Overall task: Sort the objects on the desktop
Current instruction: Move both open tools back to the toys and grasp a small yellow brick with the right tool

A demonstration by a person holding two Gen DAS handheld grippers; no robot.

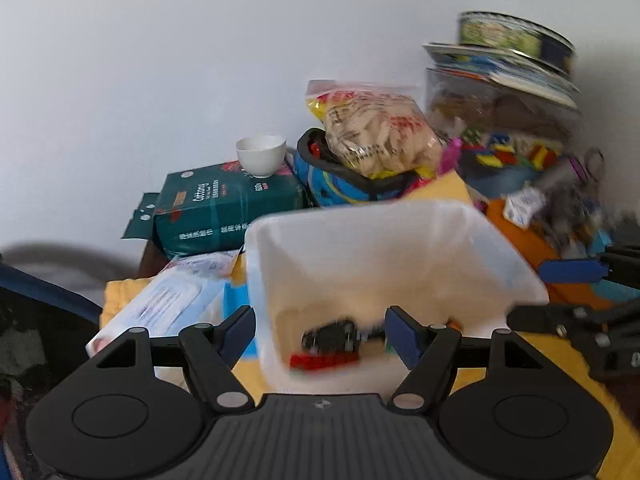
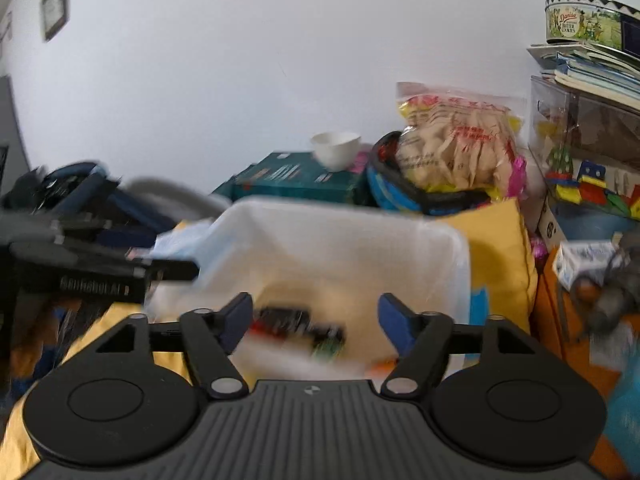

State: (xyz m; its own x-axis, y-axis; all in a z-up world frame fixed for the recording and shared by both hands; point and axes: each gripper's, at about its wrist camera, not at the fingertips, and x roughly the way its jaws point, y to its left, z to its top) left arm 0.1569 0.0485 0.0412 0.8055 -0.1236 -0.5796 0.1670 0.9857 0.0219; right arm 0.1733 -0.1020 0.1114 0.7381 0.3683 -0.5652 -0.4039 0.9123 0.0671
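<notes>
White bin [image 1: 360,248]: it is standing on the yellow cloth [image 1: 560,356], in the middle of the desk, just in front of both tools. It looks to be thin, light plastic, a little bendy at the walls, so I would take it by the rim.
Small things in the bin [image 1: 328,340]: they are lying on the floor of the bin, toward 6 o'clock; black, red and a bit of green, too blurred to name. They seem small, hard and light; pinching one across its narrow side should work.
Left gripper [image 1: 320,334]: its jaws are standing wide over the near wall of the bin, holding nothing.
Right gripper [image 2: 316,326]: also wide and empty, over the same bin.
White cup [image 1: 261,155]: it is sitting on the green pack [image 1: 224,204] at 11 o'clock from the bin; probably fragile.
Snack bag [image 1: 372,128]: at 12 o'clock, soft and crushable, I think.
</notes>
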